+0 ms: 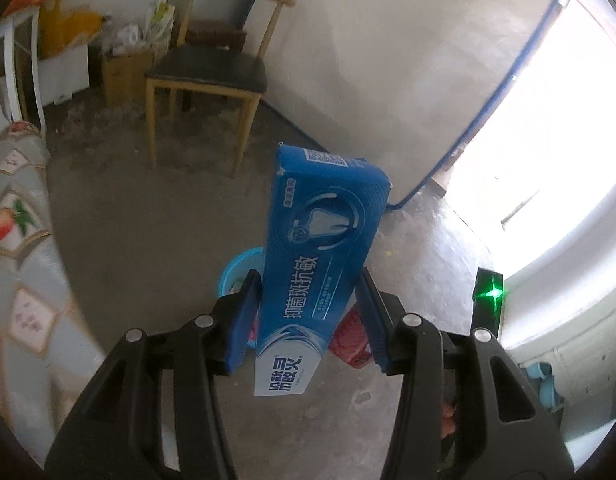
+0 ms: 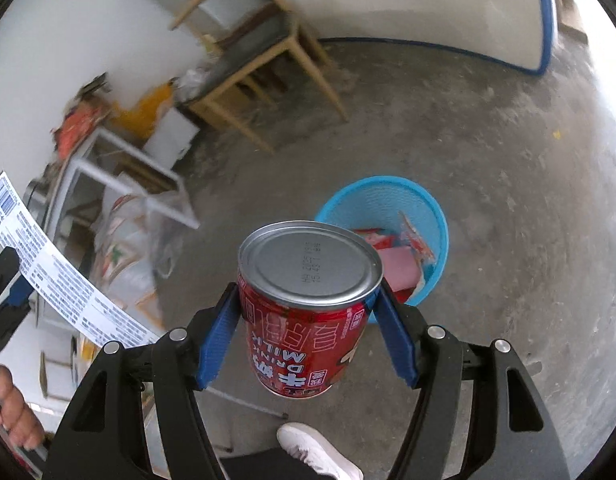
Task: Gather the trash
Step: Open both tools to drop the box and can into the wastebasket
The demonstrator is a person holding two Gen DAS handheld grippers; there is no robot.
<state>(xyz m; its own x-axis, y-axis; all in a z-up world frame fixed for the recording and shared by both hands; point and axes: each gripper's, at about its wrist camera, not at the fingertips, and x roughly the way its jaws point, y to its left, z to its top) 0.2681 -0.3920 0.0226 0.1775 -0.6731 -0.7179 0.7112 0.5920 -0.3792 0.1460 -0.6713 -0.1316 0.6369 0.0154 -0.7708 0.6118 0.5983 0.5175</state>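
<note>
My left gripper (image 1: 310,304) is shut on a long blue toothpaste box (image 1: 320,256), which stands up between the blue pads and hides most of the blue bin (image 1: 237,272) below it. In the right wrist view my right gripper (image 2: 310,312) is shut on a red milk drink can (image 2: 308,304), silver end facing the camera. Just beyond the can, on the concrete floor, stands the blue mesh trash bin (image 2: 432,216) with red and pink wrappers (image 2: 400,264) inside. The toothpaste box's white back (image 2: 55,268) shows at the left edge, held in the other gripper by a hand (image 2: 11,412).
A wooden chair with a dark seat (image 1: 205,74) stands by the wall, with cardboard boxes and bags (image 1: 119,52) beside it. A white mattress with blue edging (image 1: 388,60) leans on the wall. A patterned tablecloth (image 1: 19,240) lies left. A white shoe (image 2: 316,452) is near the bottom.
</note>
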